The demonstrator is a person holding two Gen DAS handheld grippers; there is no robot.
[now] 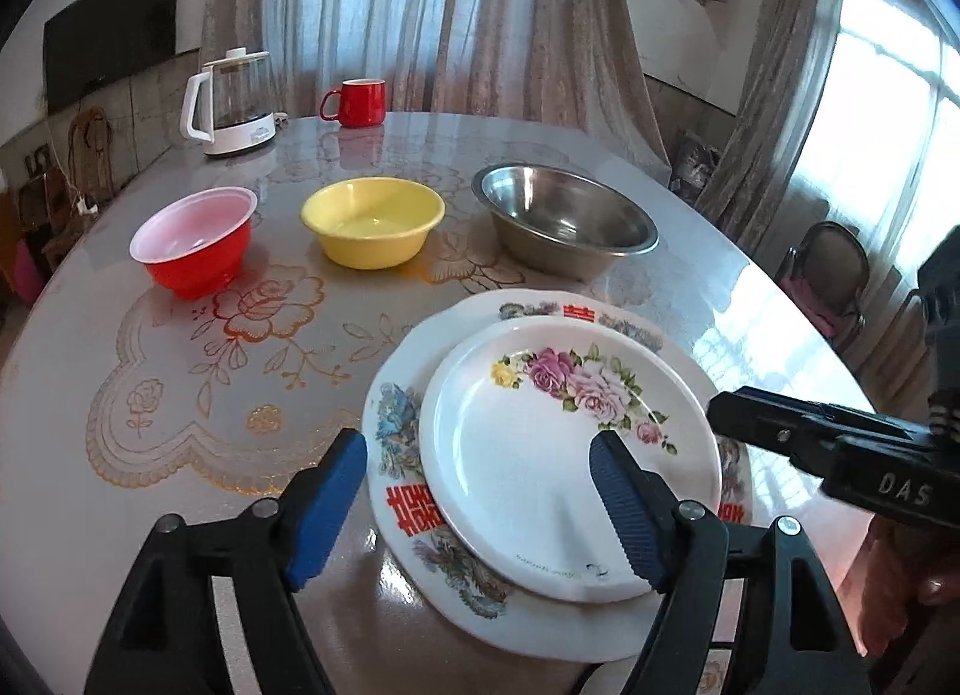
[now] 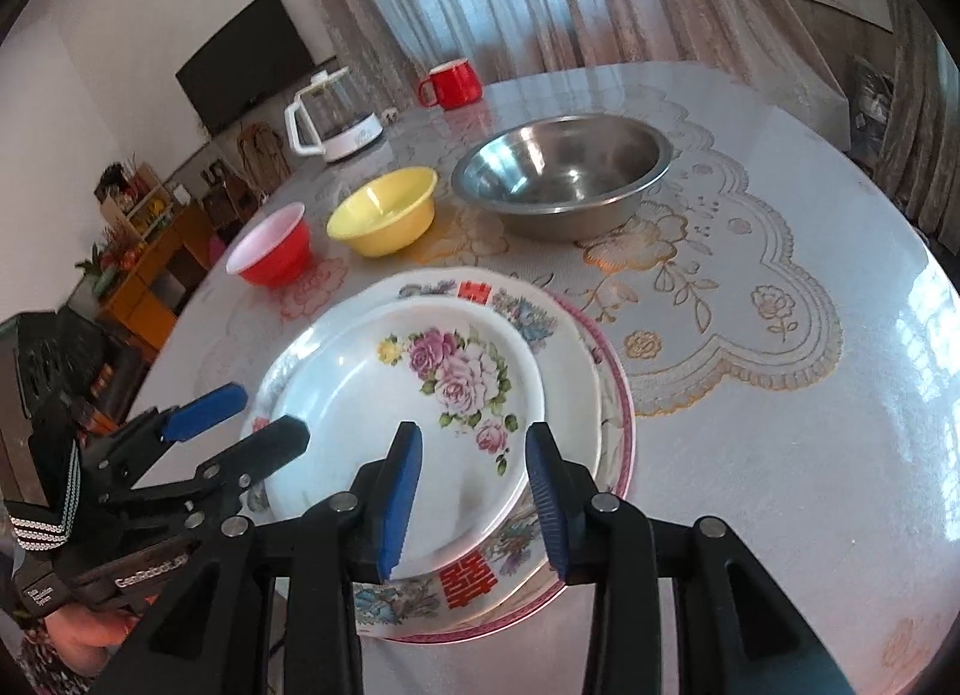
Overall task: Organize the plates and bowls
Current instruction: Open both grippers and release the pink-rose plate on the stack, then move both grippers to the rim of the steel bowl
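Note:
A small white rose-patterned plate [image 1: 540, 443] [image 2: 372, 395] lies on top of a larger plate with red characters [image 1: 399, 506] [image 2: 468, 581]. In the right wrist view a pink-rimmed plate [image 2: 624, 413] shows under both. My left gripper [image 1: 480, 491] [image 2: 252, 425] is open wide: one finger is over the rose plate, the other over the table left of the stack. My right gripper [image 2: 474, 491] [image 1: 729, 419] is open above the stack's near edge and holds nothing. Behind the stack stand a red bowl [image 1: 192, 239] [image 2: 270, 245], a yellow bowl [image 1: 372, 221] [image 2: 384, 209] and a steel bowl [image 1: 564, 221] [image 2: 564, 173], each apart from the others.
A glass kettle [image 1: 231, 101] and a red mug [image 1: 354, 101] stand at the far side of the round table [image 1: 180, 395]. A chair [image 1: 834, 275] stands beyond the table's right edge. A person's hand [image 2: 84, 641] holds the left gripper.

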